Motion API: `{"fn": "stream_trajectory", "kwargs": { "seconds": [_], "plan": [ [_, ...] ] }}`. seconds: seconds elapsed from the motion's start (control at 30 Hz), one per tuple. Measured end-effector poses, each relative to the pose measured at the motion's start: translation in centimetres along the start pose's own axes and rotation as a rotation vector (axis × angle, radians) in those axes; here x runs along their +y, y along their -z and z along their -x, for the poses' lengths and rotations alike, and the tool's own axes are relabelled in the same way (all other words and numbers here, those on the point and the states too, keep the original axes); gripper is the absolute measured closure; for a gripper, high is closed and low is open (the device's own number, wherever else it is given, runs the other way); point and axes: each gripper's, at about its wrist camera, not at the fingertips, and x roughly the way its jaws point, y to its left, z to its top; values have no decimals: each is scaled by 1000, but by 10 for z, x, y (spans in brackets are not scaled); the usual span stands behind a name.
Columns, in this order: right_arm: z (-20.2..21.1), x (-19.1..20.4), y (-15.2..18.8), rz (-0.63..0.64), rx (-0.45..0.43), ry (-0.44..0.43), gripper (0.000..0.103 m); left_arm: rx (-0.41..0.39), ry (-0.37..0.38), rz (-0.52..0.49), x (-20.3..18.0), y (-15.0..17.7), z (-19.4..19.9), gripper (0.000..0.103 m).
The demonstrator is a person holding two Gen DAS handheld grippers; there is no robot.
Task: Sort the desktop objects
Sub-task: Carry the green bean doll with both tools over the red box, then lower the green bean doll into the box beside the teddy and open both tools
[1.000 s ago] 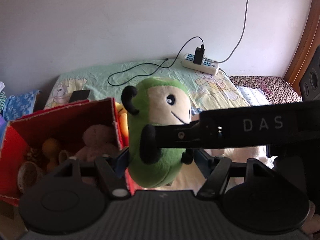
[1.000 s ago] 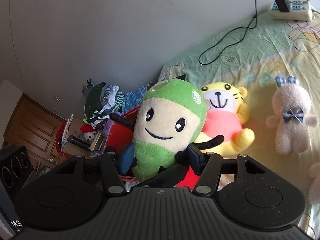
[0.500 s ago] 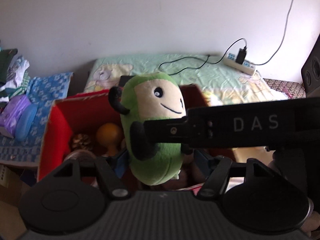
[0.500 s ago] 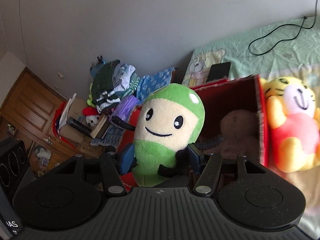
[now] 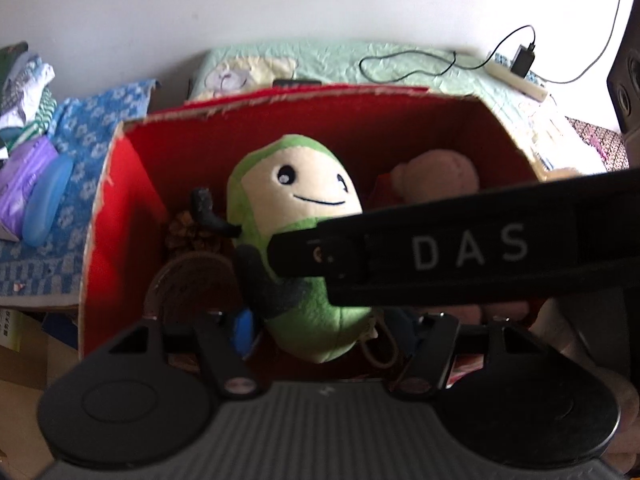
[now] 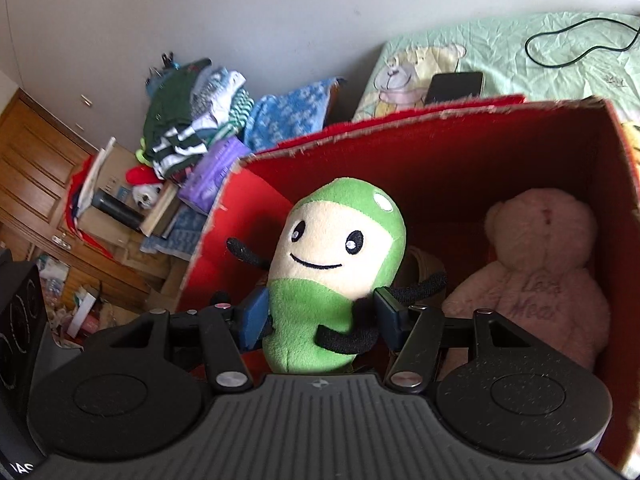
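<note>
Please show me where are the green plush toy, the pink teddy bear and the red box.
green plush toy (image 6: 332, 240): right wrist view, its face.
pink teddy bear (image 6: 540, 304): right wrist view, its chest.
red box (image 6: 460, 160): right wrist view, inner back wall.

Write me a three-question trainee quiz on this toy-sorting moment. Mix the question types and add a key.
1. True or false: the right gripper grips the green plush toy between its pads.
2. Which of these already lies in the red box? A) a pink teddy bear B) a phone C) a power strip
3. Fill in: the brown scaly item in the box, seen left of the toy in the left wrist view, is a pine ____.

Key: 1 true; 2 A; 3 cone, the pine cone.
</note>
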Motion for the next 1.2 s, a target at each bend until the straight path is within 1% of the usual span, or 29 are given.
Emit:
{"fn": "stream_trajectory", "kwargs": {
  "seconds": [0.13, 0.3, 0.47, 0.57, 0.67, 0.8, 0.9, 0.97, 1.03, 1.13, 1.2],
  "plan": [
    [-10, 0, 0, 2, 34, 26, 43, 34, 14, 9, 6, 2, -9, 35],
    [-11, -4, 1, -18, 47, 50, 38, 32, 20, -17, 4, 0, -13, 33],
    [-4, -7, 4, -39, 44, 85, 38, 74, 68, 7, 6, -2, -22, 33],
    [2, -7, 5, -42, 22, 88, 38, 77, 51, -6, 2, -1, -20, 32],
    [7, -10, 4, -60, -5, 90, 38, 69, 14, -27, -1, -2, -16, 28],
    [11, -13, 5, -84, -25, 95, 39, 76, 8, -8, 0, 0, -13, 30],
    [16, -11, 6, -84, -44, 89, 41, 57, -24, -10, -2, 1, -7, 27],
    [20, -9, 6, -81, -58, 85, 42, 45, -15, -12, 0, 1, 0, 24],
    [24, -7, 8, -74, -71, 90, 42, 24, -21, -18, -2, 1, 6, 19],
    [27, -3, 10, -71, -84, 99, 43, -2, -55, -40, -8, 2, 13, 18],
    [28, -1, 13, -68, -93, 104, 43, -6, -61, -46, -9, 2, 15, 18]
  ]
}}
